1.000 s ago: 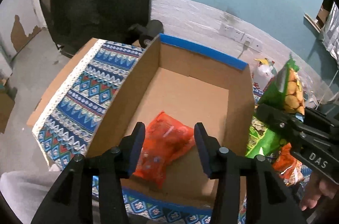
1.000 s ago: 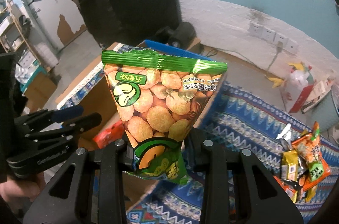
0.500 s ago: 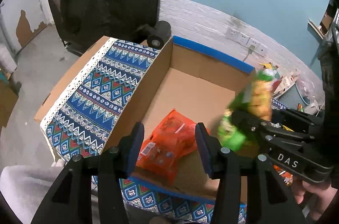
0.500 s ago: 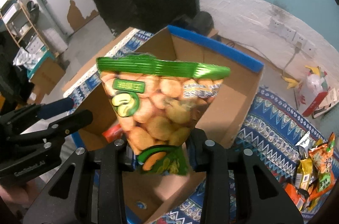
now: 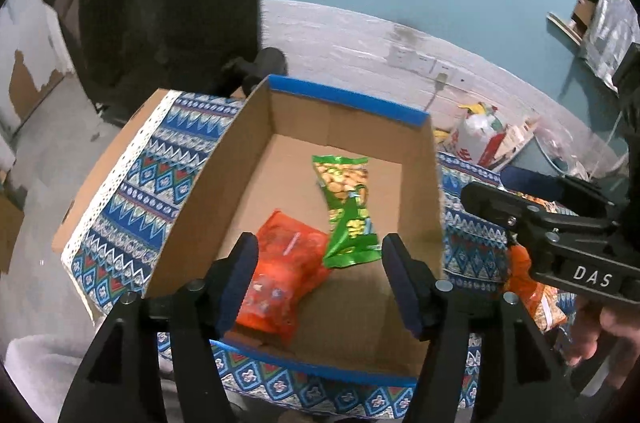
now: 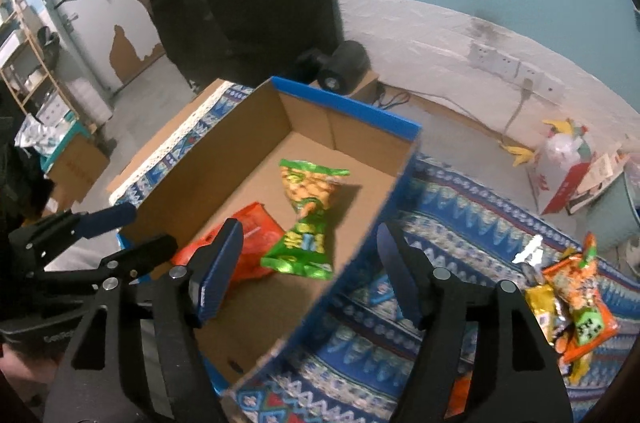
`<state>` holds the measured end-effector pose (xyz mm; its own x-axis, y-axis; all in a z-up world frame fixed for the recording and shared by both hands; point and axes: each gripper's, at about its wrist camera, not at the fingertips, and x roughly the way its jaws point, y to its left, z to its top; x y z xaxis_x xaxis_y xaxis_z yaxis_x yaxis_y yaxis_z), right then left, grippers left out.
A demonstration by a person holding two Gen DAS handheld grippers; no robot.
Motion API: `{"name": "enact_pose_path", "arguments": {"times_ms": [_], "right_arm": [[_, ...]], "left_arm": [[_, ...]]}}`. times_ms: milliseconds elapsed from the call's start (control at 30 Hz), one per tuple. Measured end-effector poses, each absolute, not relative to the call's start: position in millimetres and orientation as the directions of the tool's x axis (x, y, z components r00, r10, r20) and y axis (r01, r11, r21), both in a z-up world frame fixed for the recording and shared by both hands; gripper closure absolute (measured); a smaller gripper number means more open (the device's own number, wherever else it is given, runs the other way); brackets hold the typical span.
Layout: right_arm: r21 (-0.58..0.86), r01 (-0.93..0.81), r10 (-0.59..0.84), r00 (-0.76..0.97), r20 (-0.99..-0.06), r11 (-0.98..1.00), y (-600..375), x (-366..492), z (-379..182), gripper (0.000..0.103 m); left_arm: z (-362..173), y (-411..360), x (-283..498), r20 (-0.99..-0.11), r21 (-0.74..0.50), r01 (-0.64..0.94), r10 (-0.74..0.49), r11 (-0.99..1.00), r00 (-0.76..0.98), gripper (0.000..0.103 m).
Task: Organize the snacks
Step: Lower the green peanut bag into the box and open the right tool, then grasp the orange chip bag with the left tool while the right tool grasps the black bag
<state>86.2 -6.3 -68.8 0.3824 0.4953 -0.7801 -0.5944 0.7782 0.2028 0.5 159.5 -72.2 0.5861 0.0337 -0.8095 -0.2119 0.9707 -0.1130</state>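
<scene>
Since the earlier frames the green snack bag [image 6: 306, 223] has left the right hand-held gripper [image 6: 308, 273] and now lies on the floor of the cardboard box [image 6: 356, 111], its lower end overlapping the orange snack bag [image 5: 284, 283]. Right jaws are opening, spread wide, with nothing pinched between them; the bag sits below and beyond the pads, untouched. Left hand-held gripper [image 5: 320, 281] is likewise opening, jaws apart and empty, poised above the near end of the box over the orange bag.

Box edges: blue-taped rim [image 5: 344, 97] on the far wall, plain cardboard side walls. Most of the box floor toward the far wall is bare. The box stands on a patterned cloth [image 5: 160, 175] covering the desk. Further snack packets [image 6: 576, 307] lie in a heap on the cloth to the right, well apart from the box.

Both hand-held grippers point steeply down into the box. A person's hand [image 5: 612, 331] shows behind the right hand-held gripper in the left wrist view.
</scene>
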Motion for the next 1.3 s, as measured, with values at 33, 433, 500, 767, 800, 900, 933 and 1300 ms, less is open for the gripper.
{"name": "enact_pose_path", "arguments": {"times_ms": [33,433,500,767,800,900,933,1300], "right_arm": [[0.198,-0.591,0.492,0.39,-0.779,0.782,-12,85,-67,0.032],[0.137,-0.566,0.441,0.444,-0.78,0.813,-77,72,-54,0.028],[0.133,-0.564,0.433,0.441,-0.786,0.815,-91,69,-55,0.028],[0.122,-0.517,0.387,0.444,-0.808,0.847,-152,55,-66,0.028],[0.12,-0.506,0.377,0.443,-0.813,0.854,-161,54,-68,0.028],[0.112,-0.486,0.356,0.446,-0.821,0.867,-183,48,-71,0.028],[0.106,-0.479,0.346,0.446,-0.826,0.872,-192,46,-73,0.028],[0.116,-0.424,0.305,0.412,-0.859,0.898,-267,17,-101,0.028]], "left_arm": [[-71,155,1,-0.809,-0.111,-0.202,0.03,0.973,0.587,0.034],[-67,96,5,-0.811,-0.09,-0.062,-0.037,0.994,0.584,0.028],[-69,85,6,-0.816,-0.099,-0.036,-0.06,0.994,0.574,0.027],[-76,33,2,-0.835,-0.115,0.074,-0.137,0.991,0.534,0.027],[-76,24,2,-0.838,-0.11,0.092,-0.142,0.99,0.528,0.027],[-78,5,1,-0.846,-0.104,0.133,-0.158,0.986,0.51,0.027],[-79,0,0,-0.848,-0.105,0.142,-0.163,0.984,0.504,0.027],[-98,-62,-5,-0.886,-0.097,0.253,-0.199,0.963,0.419,0.025]]}}
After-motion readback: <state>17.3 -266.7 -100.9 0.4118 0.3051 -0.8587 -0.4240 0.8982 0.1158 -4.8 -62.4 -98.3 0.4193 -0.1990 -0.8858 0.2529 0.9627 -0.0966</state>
